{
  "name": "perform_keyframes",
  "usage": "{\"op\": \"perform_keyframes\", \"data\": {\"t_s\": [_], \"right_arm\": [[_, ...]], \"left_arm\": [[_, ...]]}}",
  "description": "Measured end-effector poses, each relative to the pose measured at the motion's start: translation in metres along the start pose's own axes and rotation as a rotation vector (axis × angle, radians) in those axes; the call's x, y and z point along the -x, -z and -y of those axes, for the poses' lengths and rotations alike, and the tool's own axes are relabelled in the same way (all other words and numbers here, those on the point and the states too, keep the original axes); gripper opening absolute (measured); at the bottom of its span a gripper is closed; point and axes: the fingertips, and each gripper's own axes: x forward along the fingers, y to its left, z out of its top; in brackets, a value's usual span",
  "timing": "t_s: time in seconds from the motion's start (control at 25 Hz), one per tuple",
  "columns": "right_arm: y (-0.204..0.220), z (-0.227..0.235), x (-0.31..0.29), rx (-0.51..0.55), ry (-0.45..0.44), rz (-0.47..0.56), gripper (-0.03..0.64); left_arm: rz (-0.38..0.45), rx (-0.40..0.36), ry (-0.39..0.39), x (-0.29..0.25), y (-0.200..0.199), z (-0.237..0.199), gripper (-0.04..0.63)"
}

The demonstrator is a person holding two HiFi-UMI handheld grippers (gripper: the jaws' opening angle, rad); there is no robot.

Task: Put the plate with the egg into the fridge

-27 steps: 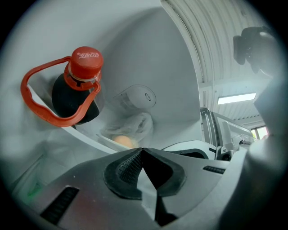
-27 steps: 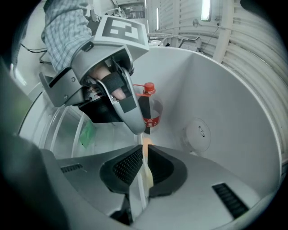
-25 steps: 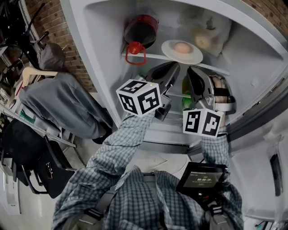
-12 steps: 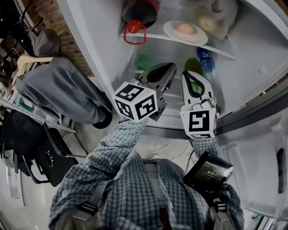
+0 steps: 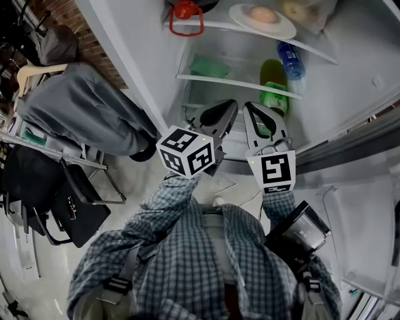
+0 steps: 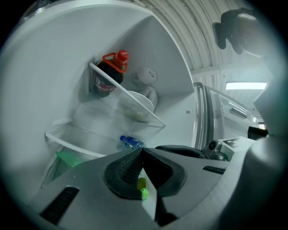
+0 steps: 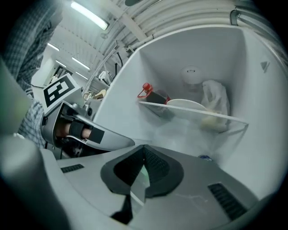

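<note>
**Plate with egg lodged on the top fridge shelf; both grippers empty.**

Your plate [image 5: 282, 30] sits flat on the upper glass shelf [image 5: 215, 24], egg [image 5: 264, 14] at its centre, between the red-capped jug [image 5: 185, 11] and a pale bag [image 5: 307, 9]. Your left gripper [image 5: 229, 106] and right gripper [image 5: 250, 107] hang side by side below the shelves, well apart from the plate. Each has its jaws pressed together on nothing, which I judge keeps them slim past the shelf edges. Placement appears complete, and the fridge stands open.

White plate [image 7: 185, 104] on glass shelf [image 7: 226, 117]
</note>
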Motion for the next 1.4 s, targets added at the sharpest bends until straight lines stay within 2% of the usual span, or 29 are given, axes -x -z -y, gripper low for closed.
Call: {"op": "perform_keyframes", "data": {"t_s": [0.16,0.44,1.4], "right_arm": [[0.008,-0.011,0.007,-0.070,-0.013,0.001,0.008],[0.018,-0.020,0.011,-0.126,-0.018,-0.004,0.006],[0.008,-0.027,0.009,-0.125,-0.034,0.015,0.008]], "left_arm": [[-0.006,0.031,-0.018,0.011,0.013,-0.001,0.008],[-0.031,-0.006,-0.023,0.016,0.021,0.005,0.006],[-0.020,-0.020,-0.028,0.022,0.014,0.004,0.006]]}}
